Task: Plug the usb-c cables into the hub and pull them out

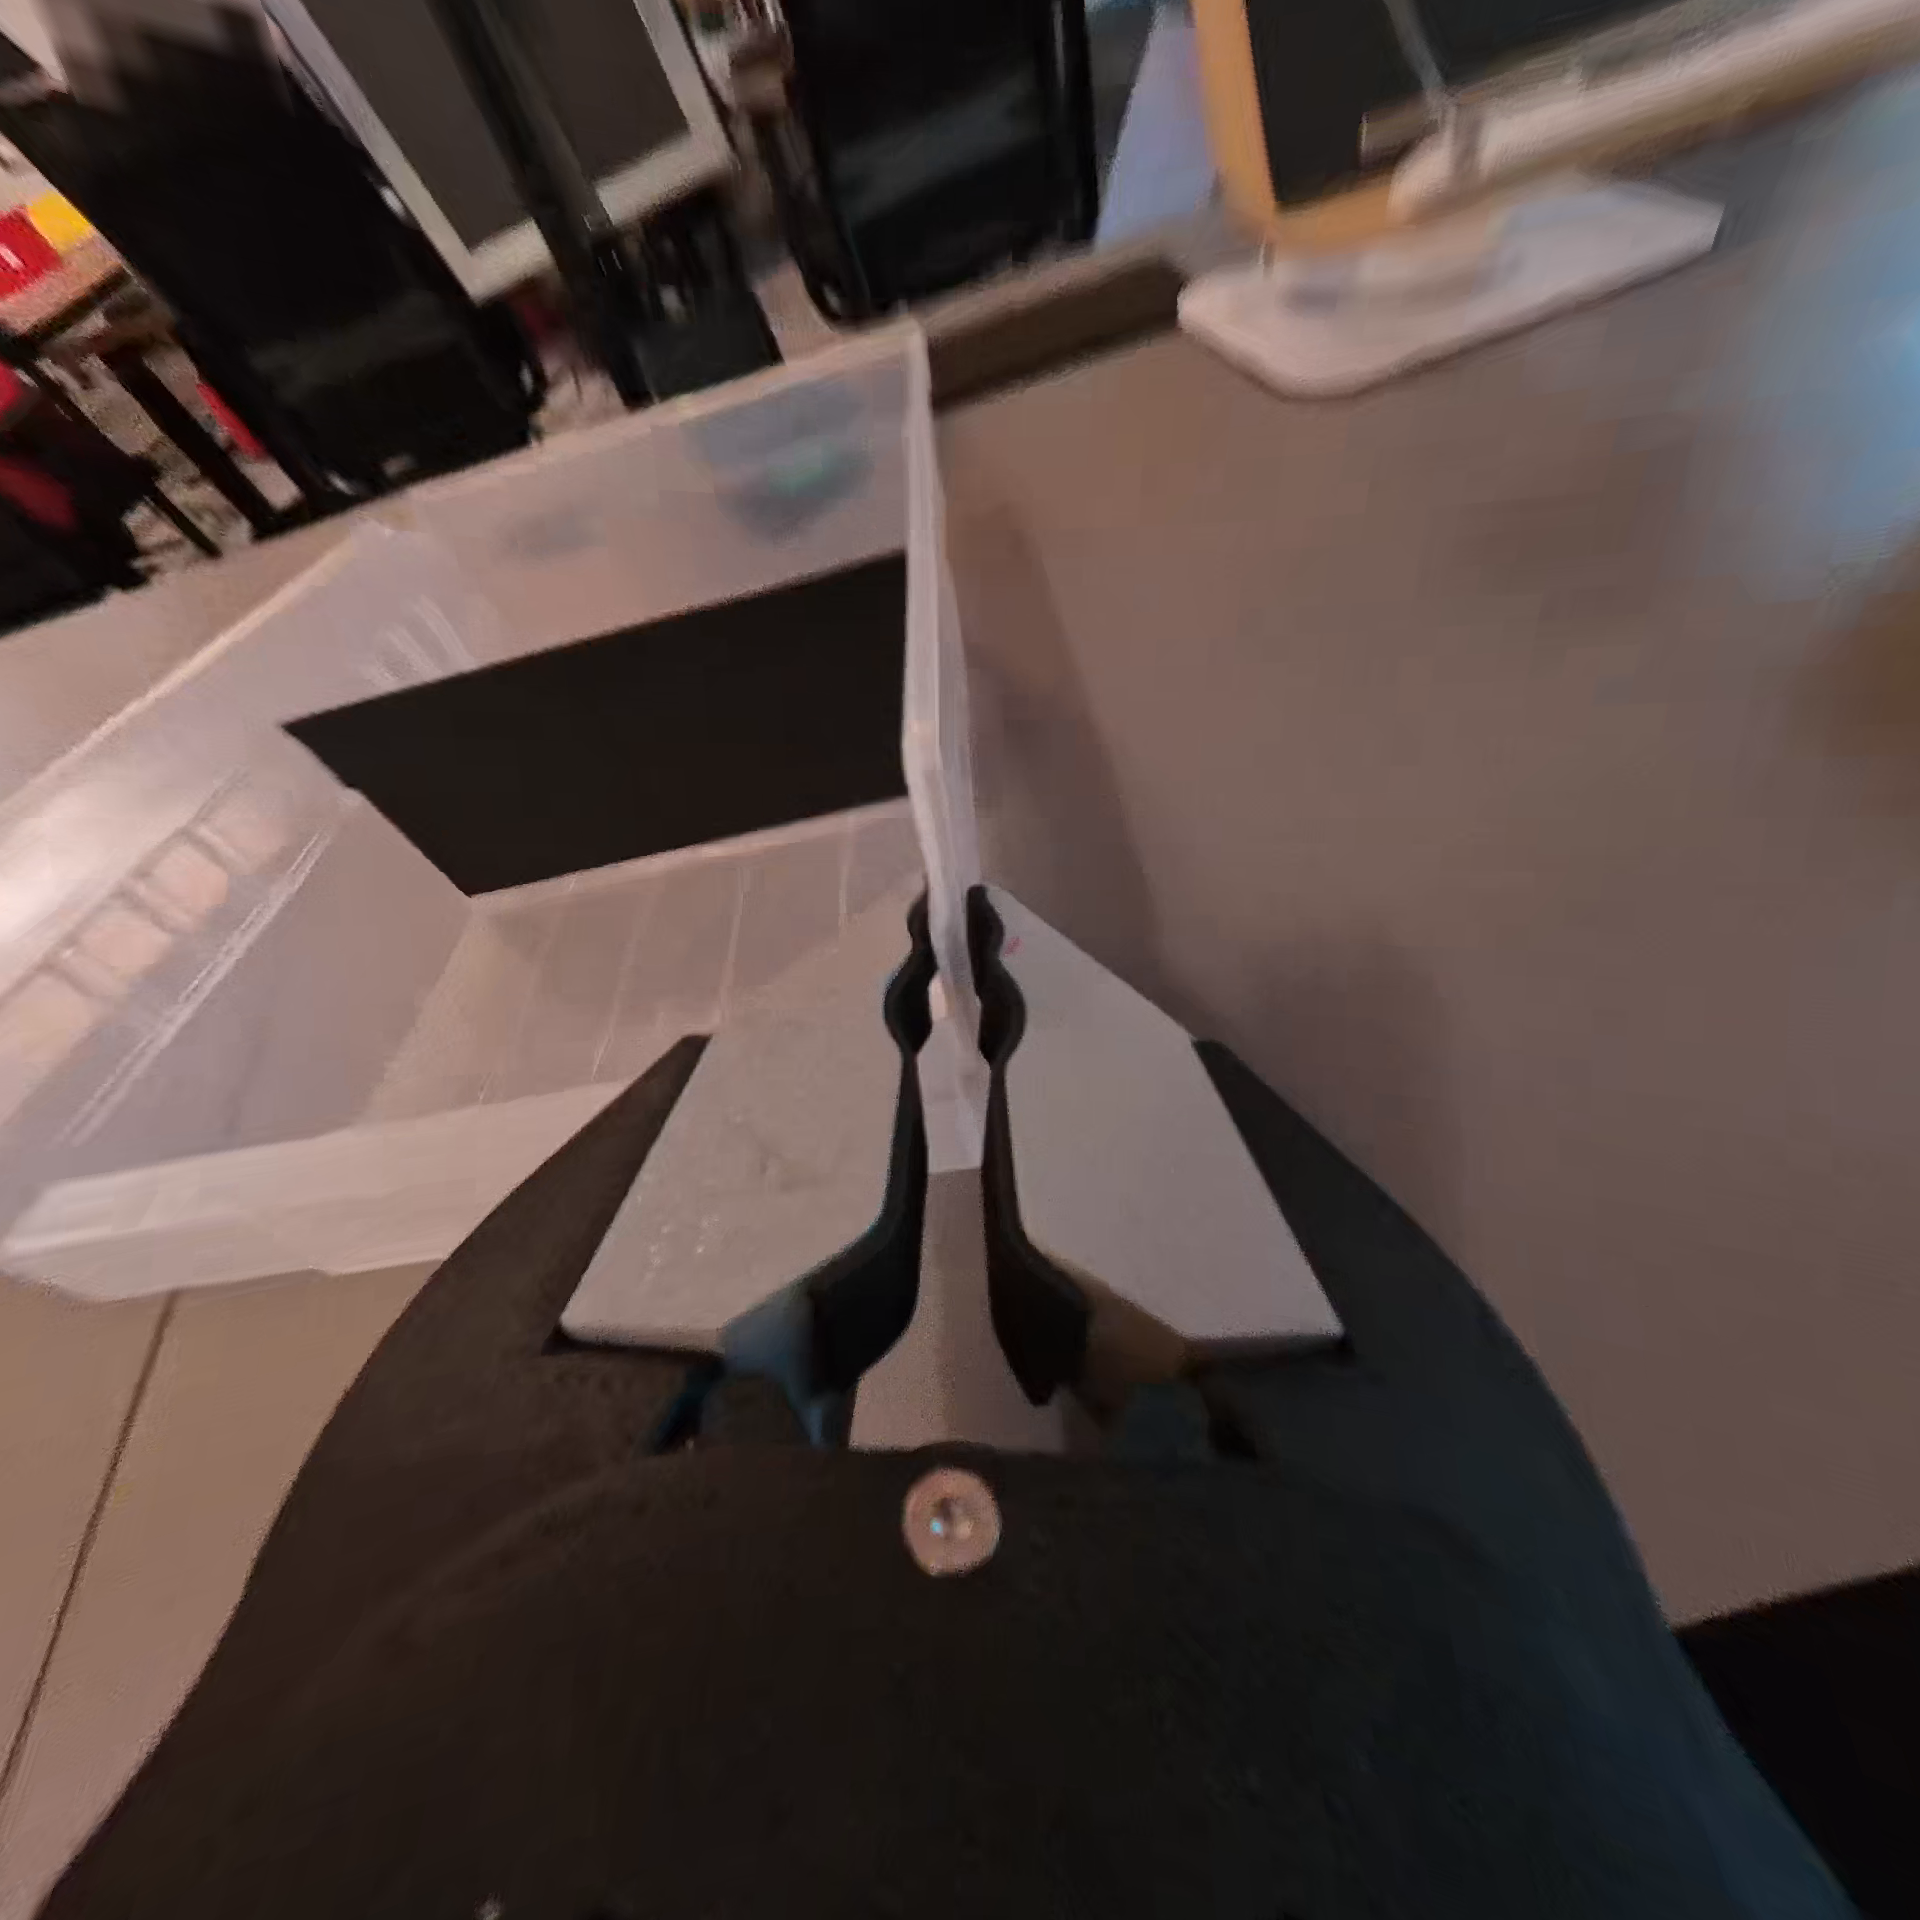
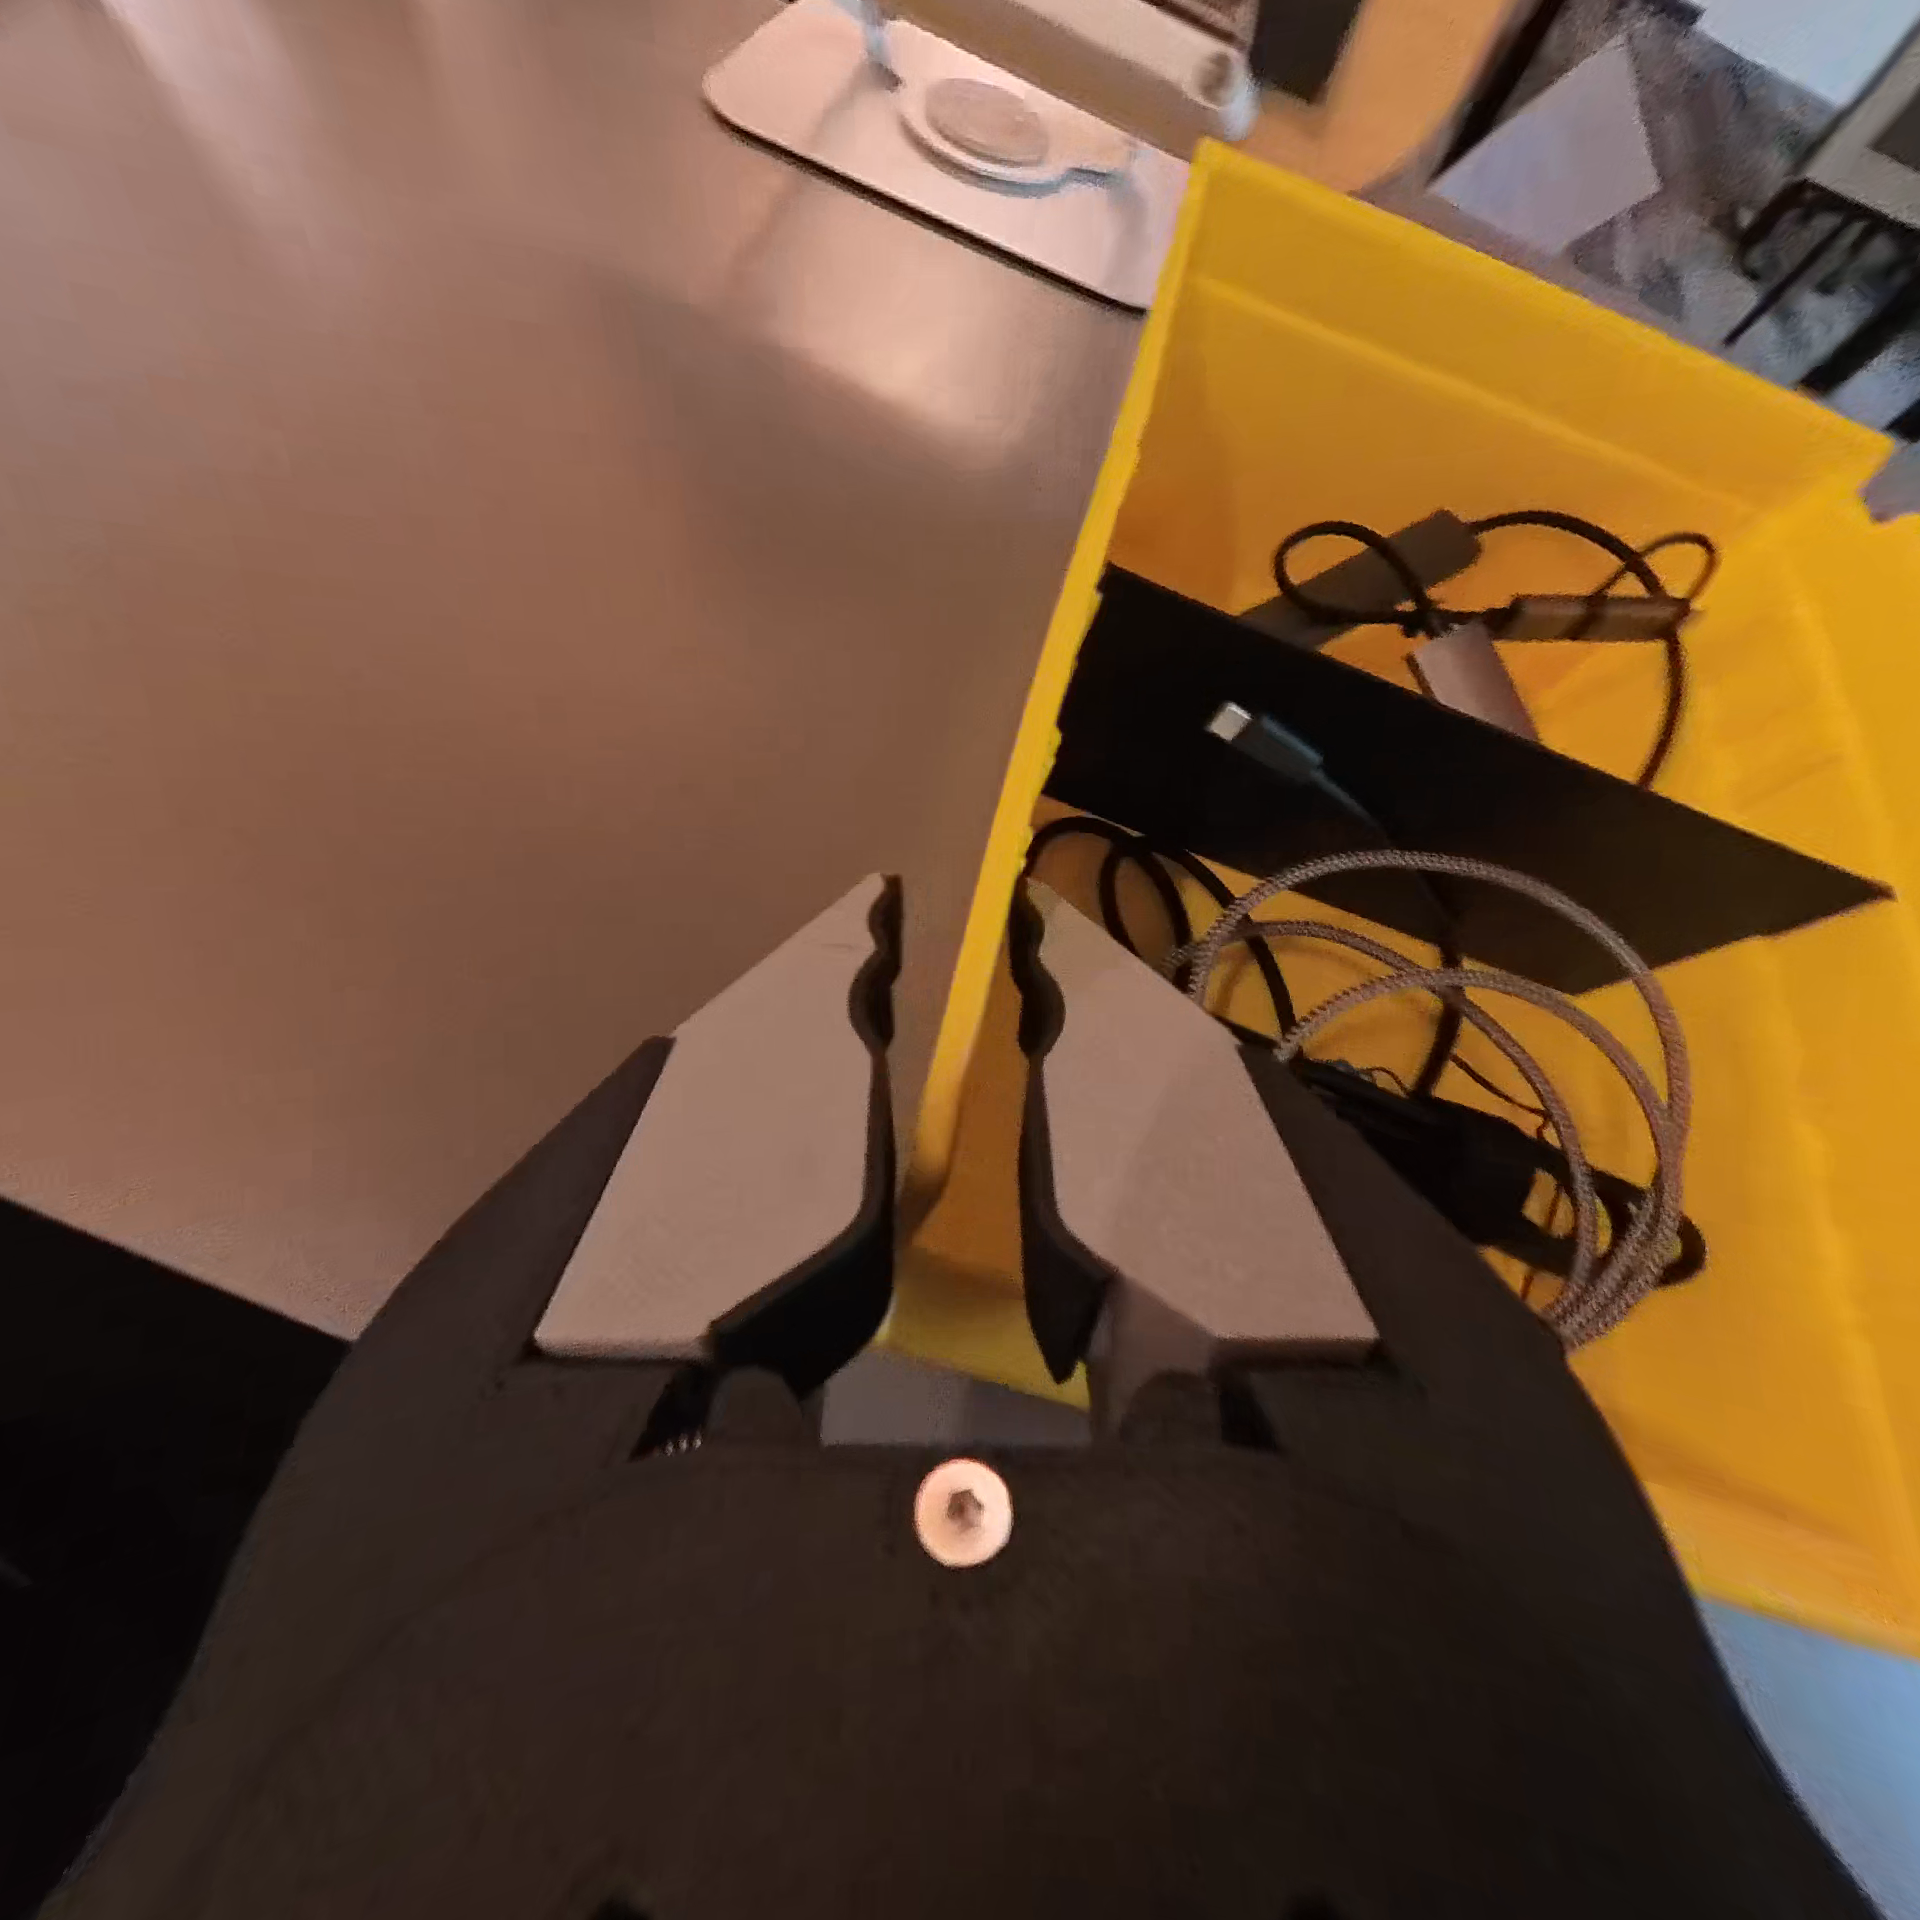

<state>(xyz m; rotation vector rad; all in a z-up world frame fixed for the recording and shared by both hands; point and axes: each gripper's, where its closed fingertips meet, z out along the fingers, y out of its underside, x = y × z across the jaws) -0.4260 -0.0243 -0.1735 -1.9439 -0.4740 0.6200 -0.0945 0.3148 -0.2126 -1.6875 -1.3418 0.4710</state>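
Gripping clear bin [image 1: 312,935] wall, left gripper [image 1: 952,914]

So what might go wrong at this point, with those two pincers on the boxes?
Two risks, as judgements. The left tool pinches only the thin wall of the clear plastic bin; that smooth edge might slip out or the bin could tip. The right tool straddles the wall of the yellow bin without closing, and the cables inside lie tangled, so pulling one may drag the others.
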